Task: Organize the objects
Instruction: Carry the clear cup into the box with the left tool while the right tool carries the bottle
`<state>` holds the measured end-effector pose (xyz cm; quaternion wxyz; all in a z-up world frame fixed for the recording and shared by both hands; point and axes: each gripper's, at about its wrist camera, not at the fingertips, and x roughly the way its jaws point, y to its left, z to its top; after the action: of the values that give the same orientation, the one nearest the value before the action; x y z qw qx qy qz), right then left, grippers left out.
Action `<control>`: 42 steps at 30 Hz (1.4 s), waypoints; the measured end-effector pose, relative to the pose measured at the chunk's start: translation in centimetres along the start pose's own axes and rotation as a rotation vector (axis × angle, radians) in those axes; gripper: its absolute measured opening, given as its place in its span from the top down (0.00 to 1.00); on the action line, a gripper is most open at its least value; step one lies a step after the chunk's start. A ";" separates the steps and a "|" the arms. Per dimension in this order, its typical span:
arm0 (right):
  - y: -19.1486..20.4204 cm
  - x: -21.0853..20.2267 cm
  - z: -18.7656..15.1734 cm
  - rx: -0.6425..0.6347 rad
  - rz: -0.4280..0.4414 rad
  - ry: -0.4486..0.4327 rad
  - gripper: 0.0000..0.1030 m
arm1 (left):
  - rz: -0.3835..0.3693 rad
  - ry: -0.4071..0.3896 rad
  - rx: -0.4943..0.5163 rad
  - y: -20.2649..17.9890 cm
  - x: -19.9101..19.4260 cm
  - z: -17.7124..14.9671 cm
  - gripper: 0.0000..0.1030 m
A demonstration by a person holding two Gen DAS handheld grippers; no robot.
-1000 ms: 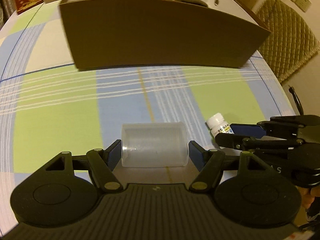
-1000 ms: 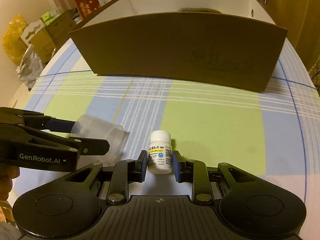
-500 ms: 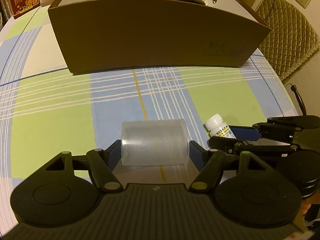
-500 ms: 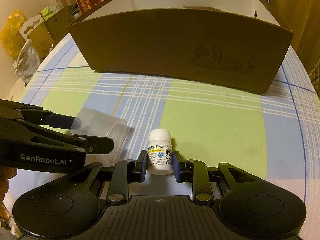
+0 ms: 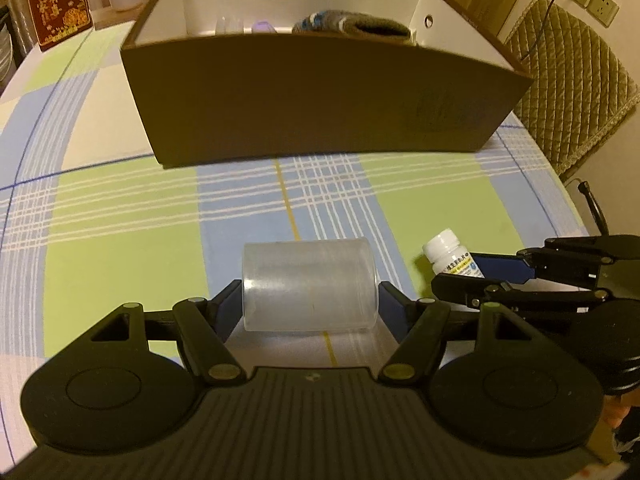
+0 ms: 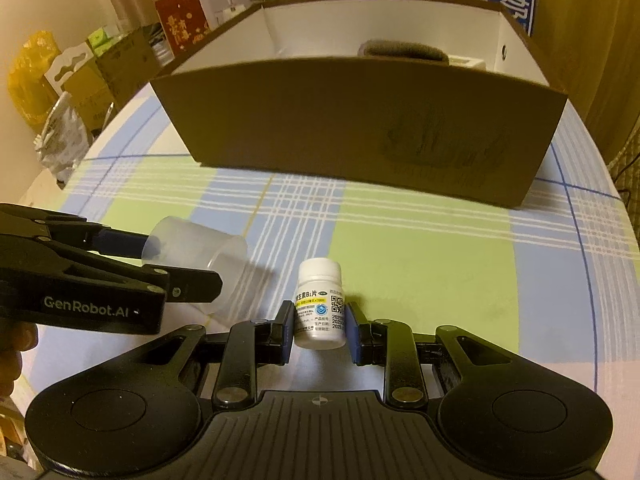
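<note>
Plastic cup (image 5: 310,285) clamped sideways in left gripper (image 5: 310,308); pill bottle (image 6: 321,304) upright, pinched by right gripper (image 6: 320,330).

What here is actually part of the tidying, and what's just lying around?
Part of the job:
- clear plastic cup, in the left hand-held gripper
- white pill bottle, in the right hand-held gripper
- brown box

Just lying about:
- quilted chair
- red carton
- yellow bag

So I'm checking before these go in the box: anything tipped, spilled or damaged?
Only the clear plastic cup: it lies on its side between the left tongs. The pill bottle stands upright, capped, in the right tongs. No spill or damage shows.
</note>
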<state>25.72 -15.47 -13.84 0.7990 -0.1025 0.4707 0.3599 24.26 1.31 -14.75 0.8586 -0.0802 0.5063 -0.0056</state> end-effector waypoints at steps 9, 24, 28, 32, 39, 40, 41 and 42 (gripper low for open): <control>0.6 -2.3 1.6 -0.014 0.032 -0.058 0.77 | 0.002 -0.063 -0.007 0.2 -3.1 1.5 0.35; 0.7 -4.7 6.9 -0.007 0.067 -0.164 0.77 | -0.003 -0.174 0.006 0.2 -6.6 6.6 0.35; 0.2 -5.0 8.8 0.003 0.067 -0.193 0.77 | -0.007 -0.190 0.008 0.2 -6.5 8.3 0.34; -0.6 -5.1 10.6 0.012 0.058 -0.223 0.77 | -0.010 -0.207 0.005 0.4 -6.2 10.4 0.34; -2.6 -4.2 13.9 0.057 0.038 -0.251 0.77 | -0.003 -0.222 0.003 1.1 -4.7 14.3 0.34; -2.8 -4.0 14.2 0.060 0.033 -0.253 0.77 | -0.002 -0.221 0.004 1.1 -4.4 14.8 0.34; -3.1 -3.7 14.6 0.063 0.027 -0.253 0.77 | 0.000 -0.220 0.007 1.1 -4.0 15.3 0.34; -3.4 -3.4 15.0 0.066 0.021 -0.250 0.77 | 0.003 -0.217 0.009 1.2 -3.7 15.7 0.34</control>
<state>37.14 -12.03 -3.61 0.8506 -0.0257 0.3803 0.3623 36.00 4.85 -4.26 0.9087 -0.0755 0.4106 0.0022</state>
